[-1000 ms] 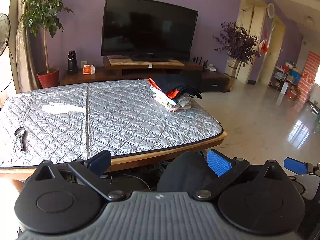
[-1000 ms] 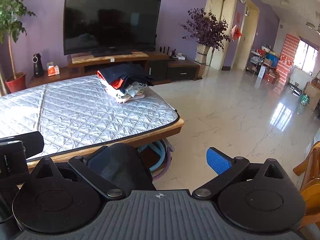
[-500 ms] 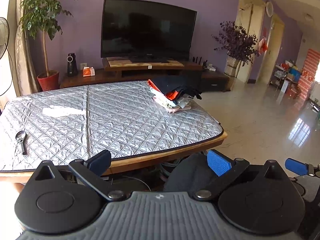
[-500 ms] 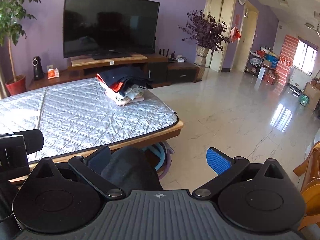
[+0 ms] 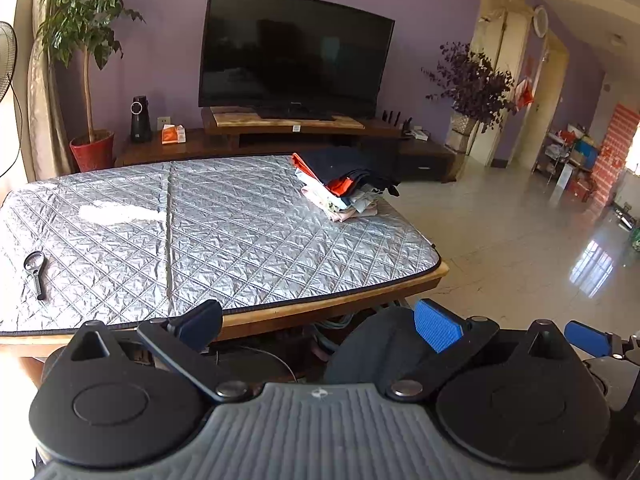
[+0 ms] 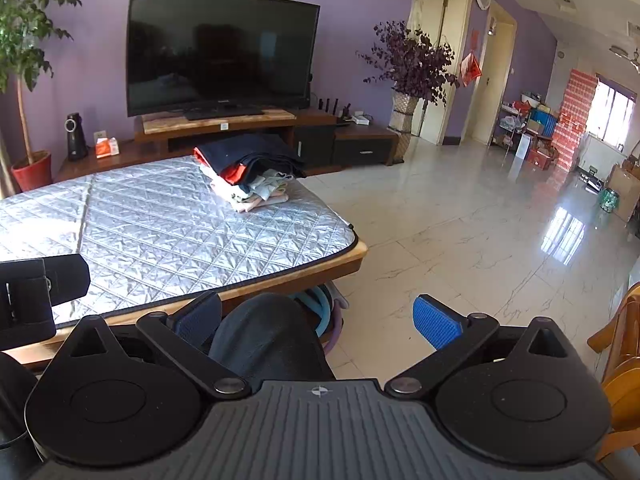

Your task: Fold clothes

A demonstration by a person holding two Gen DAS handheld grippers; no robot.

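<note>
A pile of folded clothes [image 5: 344, 184], dark navy on top with orange and pale pieces below, sits at the far right corner of the table with the silver quilted cover [image 5: 200, 232]; it also shows in the right wrist view [image 6: 250, 176]. My left gripper [image 5: 318, 322] is open and empty, held in front of the table's near edge. My right gripper [image 6: 318, 320] is open and empty, to the right of the left one, off the table's near right corner. A dark rounded shape [image 6: 268, 336], likely a knee, lies below both.
A magnifying glass [image 5: 35, 272] lies at the table's left edge. A TV [image 5: 292, 52] on a wooden stand is behind the table, potted plants on both sides. Tiled floor [image 6: 480, 240] opens to the right. A wooden chair [image 6: 620, 364] is at the far right.
Both grippers have tilted slightly, so the table sits a little lower in view. The jaws stay open and the clothes pile has not moved.
</note>
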